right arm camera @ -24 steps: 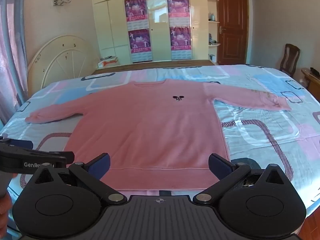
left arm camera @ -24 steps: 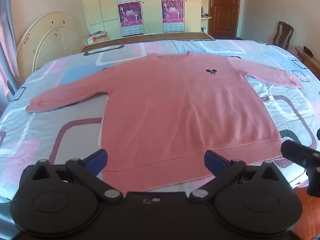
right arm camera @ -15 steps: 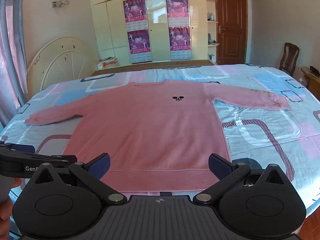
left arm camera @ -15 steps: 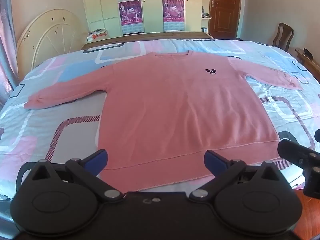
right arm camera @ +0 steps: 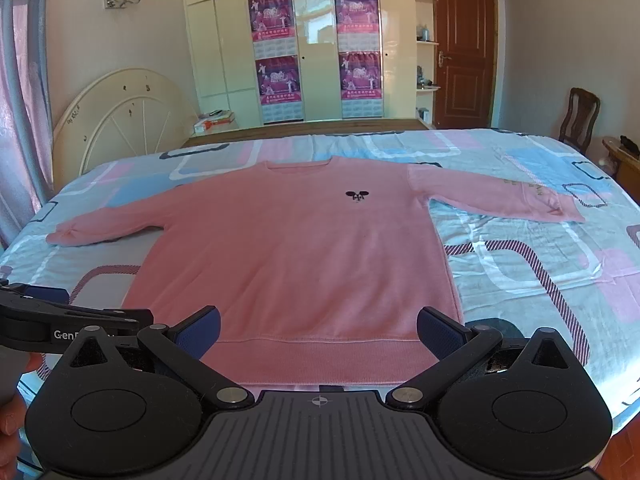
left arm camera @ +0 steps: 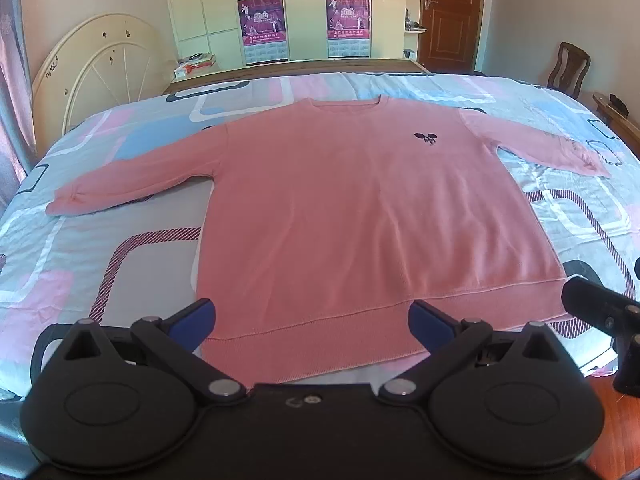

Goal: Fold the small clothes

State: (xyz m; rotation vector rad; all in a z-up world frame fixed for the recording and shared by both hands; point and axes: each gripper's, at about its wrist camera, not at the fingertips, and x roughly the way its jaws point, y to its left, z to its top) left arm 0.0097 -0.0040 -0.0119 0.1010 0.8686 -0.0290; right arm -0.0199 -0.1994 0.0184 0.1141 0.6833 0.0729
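A pink long-sleeved sweater [left arm camera: 360,216] lies flat, front up, on the bed, both sleeves spread out; it also shows in the right wrist view [right arm camera: 304,256]. A small dark emblem [left arm camera: 426,138] sits on its chest. My left gripper [left arm camera: 312,320] is open and empty, hovering just over the sweater's hem near the bed's front edge. My right gripper [right arm camera: 318,330] is open and empty, also above the hem, to the right of the left one. Part of the right gripper [left arm camera: 600,312] shows at the left wrist view's right edge, and the left gripper [right arm camera: 68,320] shows at the right wrist view's left edge.
The bed has a patterned pink, blue and grey sheet [left arm camera: 120,264]. A round cream headboard [right arm camera: 124,120] leans at the back left. Cream wardrobes with posters [right arm camera: 316,48] and a brown door [right arm camera: 464,52] stand behind. A wooden chair [right arm camera: 580,120] is at the right.
Both grippers have shifted slightly; the view has tilted up a little and the sweater sits a bit lower in both frames. Both grippers stay open.
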